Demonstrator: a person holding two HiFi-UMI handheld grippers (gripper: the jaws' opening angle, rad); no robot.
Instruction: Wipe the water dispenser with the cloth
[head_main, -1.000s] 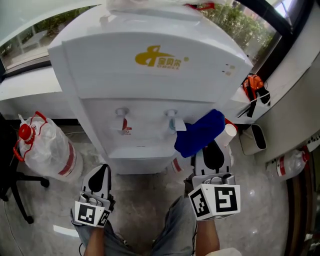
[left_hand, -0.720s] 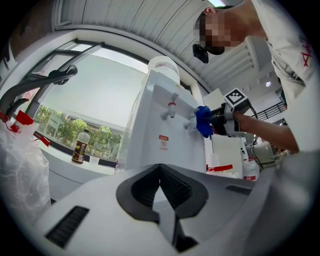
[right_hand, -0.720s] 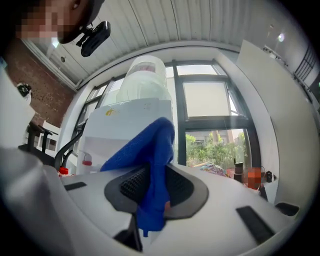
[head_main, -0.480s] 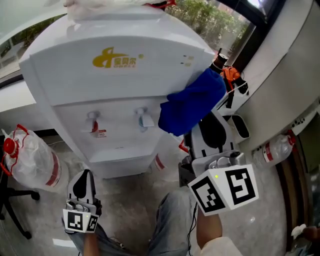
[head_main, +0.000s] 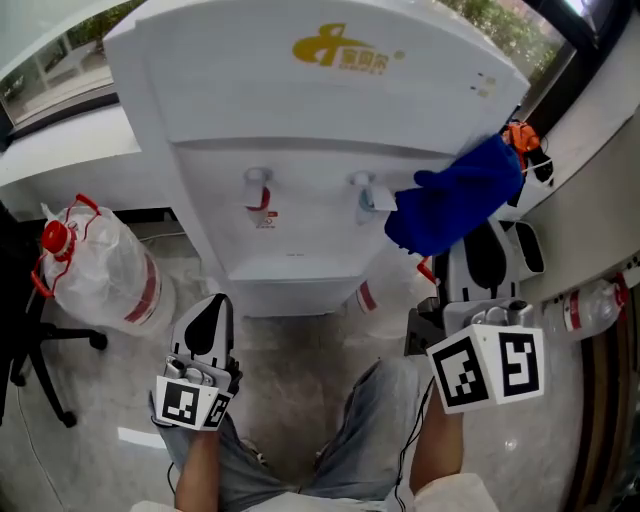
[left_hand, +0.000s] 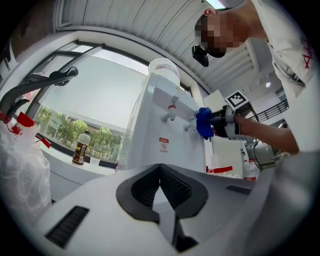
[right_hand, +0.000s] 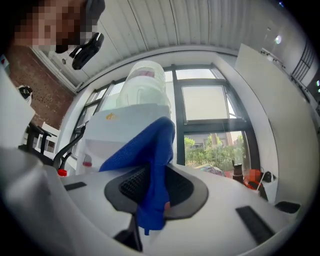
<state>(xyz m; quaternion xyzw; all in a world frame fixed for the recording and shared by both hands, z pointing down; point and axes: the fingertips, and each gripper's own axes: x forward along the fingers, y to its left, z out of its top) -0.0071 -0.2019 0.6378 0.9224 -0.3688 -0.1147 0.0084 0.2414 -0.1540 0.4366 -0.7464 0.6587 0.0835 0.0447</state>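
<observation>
The white water dispenser (head_main: 330, 110) with a yellow logo stands in front of me, its red tap (head_main: 258, 188) and blue tap (head_main: 366, 192) facing me. My right gripper (head_main: 482, 235) is shut on a blue cloth (head_main: 455, 195), which hangs against the dispenser's front right corner, just right of the blue tap. In the right gripper view the cloth (right_hand: 150, 150) drapes from between the jaws of the right gripper (right_hand: 152, 195). My left gripper (head_main: 211, 315) stays low by the dispenser's base, shut and empty. The left gripper view shows the left gripper (left_hand: 162, 192) and the cloth (left_hand: 204, 122) far off.
A bagged water bottle (head_main: 95, 280) with a red cap stands on the floor at left, beside a chair base (head_main: 40, 350). At right are a white bin (head_main: 525, 245), an orange object (head_main: 520, 138) and a floor bottle (head_main: 590, 305). The person's legs (head_main: 350, 440) are below.
The right gripper carried the cloth from below the blue tap up along the dispenser's right side, and it now sits at the right front corner. The left gripper stayed low.
</observation>
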